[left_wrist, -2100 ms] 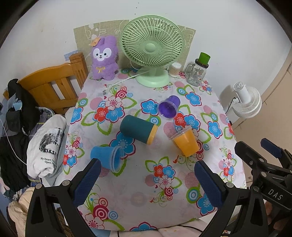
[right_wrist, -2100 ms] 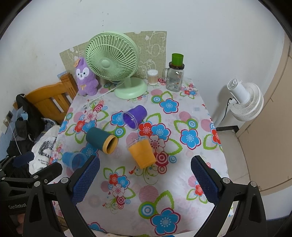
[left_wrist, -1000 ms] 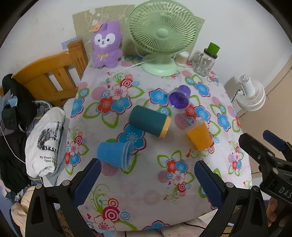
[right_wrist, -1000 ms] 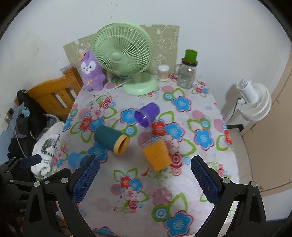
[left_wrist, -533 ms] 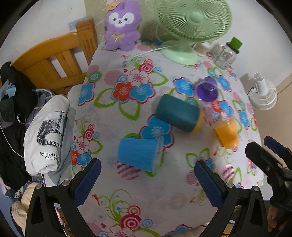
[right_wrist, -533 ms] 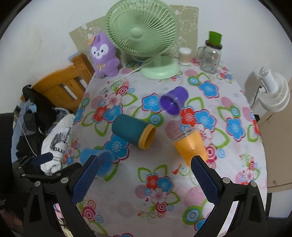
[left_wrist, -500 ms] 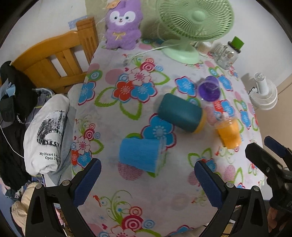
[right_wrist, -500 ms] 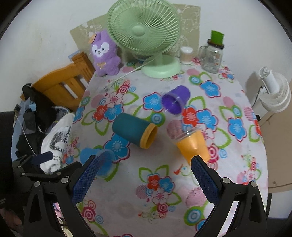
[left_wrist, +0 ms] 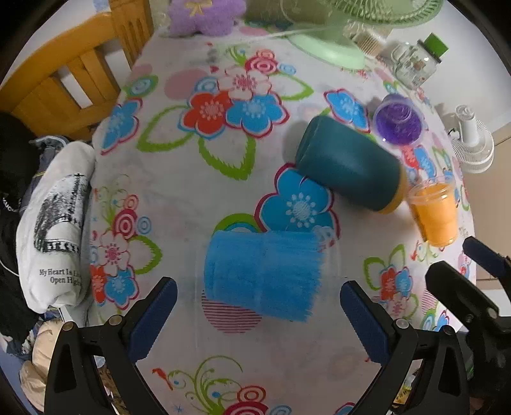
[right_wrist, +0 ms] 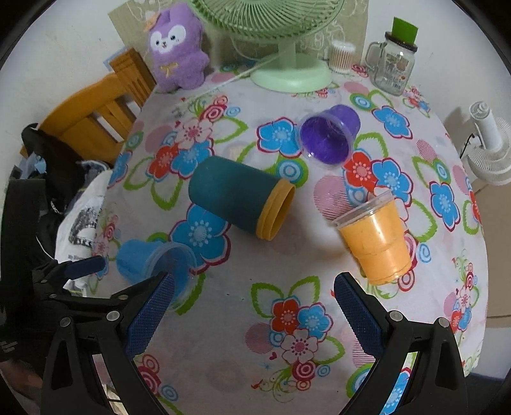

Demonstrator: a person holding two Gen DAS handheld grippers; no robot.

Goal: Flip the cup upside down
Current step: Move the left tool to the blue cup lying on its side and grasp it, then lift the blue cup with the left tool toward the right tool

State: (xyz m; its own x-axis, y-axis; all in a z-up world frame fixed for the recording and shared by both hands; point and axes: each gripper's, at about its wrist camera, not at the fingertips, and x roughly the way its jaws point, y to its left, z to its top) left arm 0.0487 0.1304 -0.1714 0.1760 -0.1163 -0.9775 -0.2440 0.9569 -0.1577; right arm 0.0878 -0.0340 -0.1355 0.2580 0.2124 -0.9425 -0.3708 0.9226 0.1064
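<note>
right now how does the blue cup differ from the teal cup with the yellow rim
The blue cup is translucent plastic and tapers to its base; the teal cup is opaque, straighter-sided, with a yellow rim band. The blue cup looks smaller and lies between the open fingers of the left tool; the teal cup lies farther back, near no tool. Both lie on their sides on the floral tablecloth, neither flipped yet.

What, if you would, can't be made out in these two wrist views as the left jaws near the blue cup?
- Blue cup: smeared by motion blur in the left wrist view; in the right wrist view the right gripper covers part of its rim.
- Green fan: head cut off by the top edge in both views.
- Glass jar: label print too small to read.
- Purple plush: face cut off in the left wrist view.
</note>
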